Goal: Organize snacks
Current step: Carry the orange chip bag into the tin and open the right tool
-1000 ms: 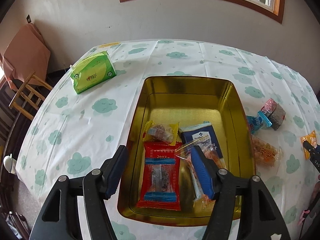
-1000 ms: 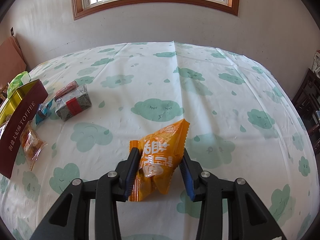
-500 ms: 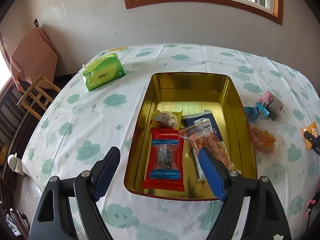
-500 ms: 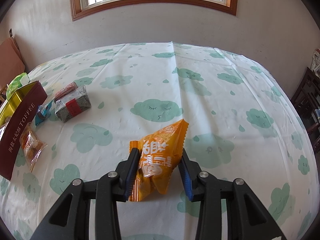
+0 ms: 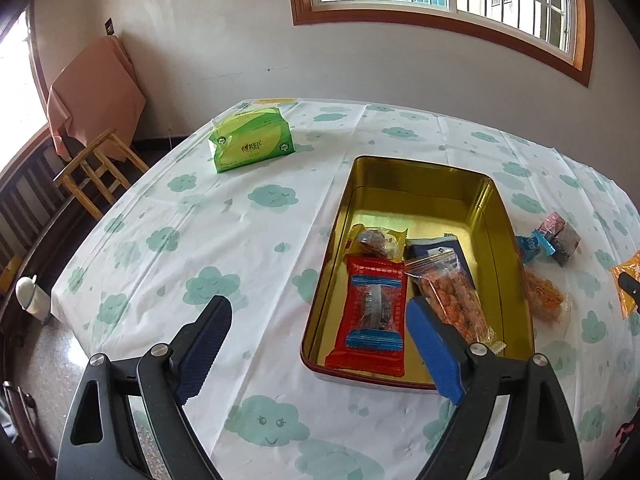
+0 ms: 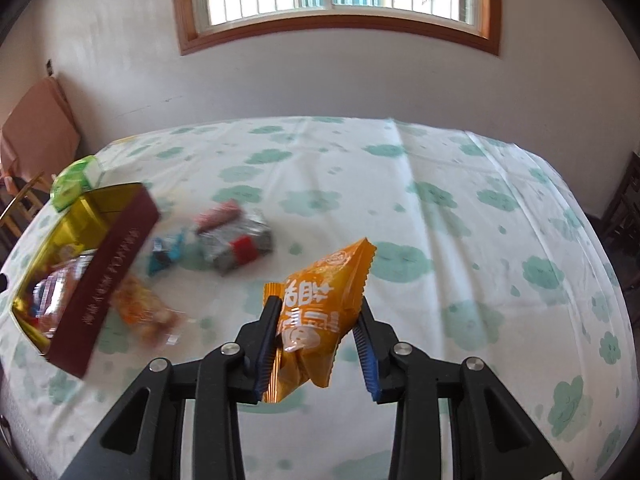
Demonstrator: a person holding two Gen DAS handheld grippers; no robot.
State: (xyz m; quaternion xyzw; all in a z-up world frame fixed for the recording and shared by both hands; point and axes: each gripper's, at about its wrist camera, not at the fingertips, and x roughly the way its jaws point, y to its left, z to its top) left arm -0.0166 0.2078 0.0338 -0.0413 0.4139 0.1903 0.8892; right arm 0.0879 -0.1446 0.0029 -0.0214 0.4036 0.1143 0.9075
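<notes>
Gripping an orange snack packet (image 6: 320, 312) between its pads, the right gripper (image 6: 318, 344) holds it clear of the cloud-print tablecloth (image 6: 440, 208) at lower centre of its frame. The left gripper (image 5: 316, 344) stands wide and empty at the bottom of its frame, its jaws having just been opening with nothing between them. The gold tin (image 5: 420, 184), right of centre, contains a red packet (image 5: 372, 316) and a clear peanut bag (image 5: 452, 300). A green tissue pack (image 5: 252, 140) lies at upper left.
</notes>
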